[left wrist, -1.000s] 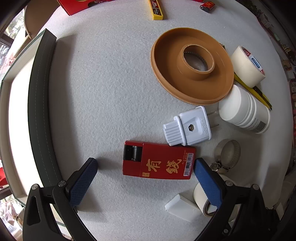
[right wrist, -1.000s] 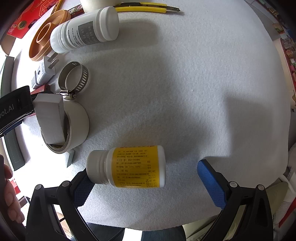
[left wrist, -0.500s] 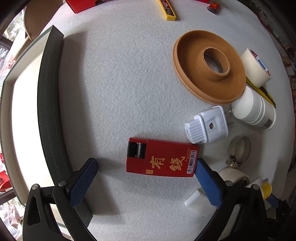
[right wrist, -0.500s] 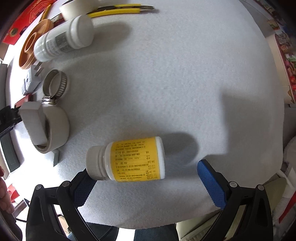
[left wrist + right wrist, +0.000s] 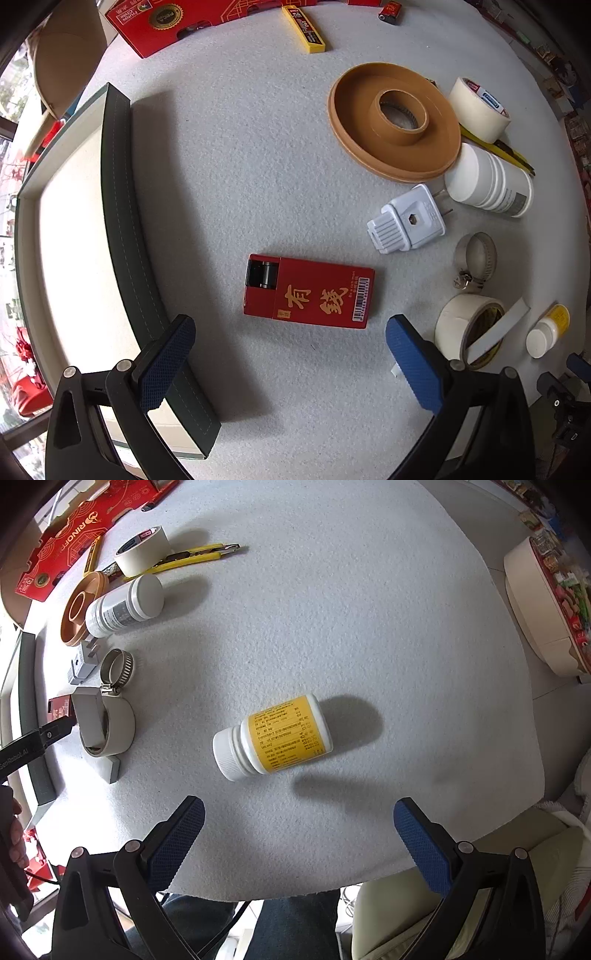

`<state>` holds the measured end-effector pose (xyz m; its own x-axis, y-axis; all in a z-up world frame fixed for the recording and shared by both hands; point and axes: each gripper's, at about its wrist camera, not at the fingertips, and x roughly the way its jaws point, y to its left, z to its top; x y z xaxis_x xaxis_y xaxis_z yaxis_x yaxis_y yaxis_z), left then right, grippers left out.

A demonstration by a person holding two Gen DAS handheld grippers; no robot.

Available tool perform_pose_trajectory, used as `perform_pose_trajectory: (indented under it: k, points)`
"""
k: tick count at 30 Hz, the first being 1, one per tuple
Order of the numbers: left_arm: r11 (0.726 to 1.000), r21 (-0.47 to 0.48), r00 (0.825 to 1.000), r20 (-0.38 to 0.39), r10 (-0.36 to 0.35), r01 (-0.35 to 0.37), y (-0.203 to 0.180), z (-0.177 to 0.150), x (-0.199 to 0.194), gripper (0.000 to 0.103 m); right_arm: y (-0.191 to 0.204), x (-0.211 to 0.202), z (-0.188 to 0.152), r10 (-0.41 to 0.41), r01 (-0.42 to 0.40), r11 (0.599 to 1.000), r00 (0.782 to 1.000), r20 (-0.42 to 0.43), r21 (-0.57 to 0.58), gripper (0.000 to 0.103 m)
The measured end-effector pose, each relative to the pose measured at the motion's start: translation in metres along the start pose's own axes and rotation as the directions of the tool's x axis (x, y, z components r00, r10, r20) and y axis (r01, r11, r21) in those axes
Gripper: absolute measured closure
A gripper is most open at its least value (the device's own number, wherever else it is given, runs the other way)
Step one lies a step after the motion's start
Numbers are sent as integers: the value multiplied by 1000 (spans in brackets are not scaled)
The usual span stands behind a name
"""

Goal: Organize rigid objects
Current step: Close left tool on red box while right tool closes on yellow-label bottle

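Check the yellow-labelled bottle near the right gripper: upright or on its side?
On its side. The yellow-labelled bottle lies flat on the white felt table, white cap pointing left, capped.

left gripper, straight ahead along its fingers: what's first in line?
Most likely the red lighter box, lying flat just ahead of the open left gripper and between its finger lines. Height above the table is unclear, so it could pass over.

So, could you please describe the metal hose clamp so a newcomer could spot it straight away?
Start at the big brown disc; below it lies a white plug. Just right of that sits the hose clamp, the only bare steel ring, unlike the cream tape roll beneath it.
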<state>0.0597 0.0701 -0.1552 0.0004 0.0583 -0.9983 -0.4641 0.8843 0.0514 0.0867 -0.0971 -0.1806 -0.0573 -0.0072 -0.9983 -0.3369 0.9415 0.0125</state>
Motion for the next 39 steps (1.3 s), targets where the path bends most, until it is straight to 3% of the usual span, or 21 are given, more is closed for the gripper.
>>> perform_pose_trajectory:
  k: [8,12,19,25,28,31,39]
  points:
    - [1000,29,1000,3,-3,3,-7,16,10,0,16,25,13,-61,56,988,998,-27,-147,0]
    - [1000,8,1000,-10,-25,26,-7,20,18,0,25,38,41,-66,57,982,997,-47,-179,0]
    - [999,-20,999,-10,-50,50,-3,23,23,0,21,73,63,-58,32,982,989,-135,-184,0]
    - [998,-27,999,-13,-52,52,7,17,29,0,18,83,76,-14,-13,985,988,-154,-174,0]
    - [998,-21,998,-25,-53,52,20,16,27,0,-5,99,72,44,-68,988,984,-171,-136,0]
    - [998,-18,998,-29,-55,54,20,17,27,0,-23,99,77,39,-66,988,981,-188,-140,0]
    - [998,-23,998,-30,-55,54,22,20,26,0,-28,93,77,34,-58,983,990,-134,-176,0]
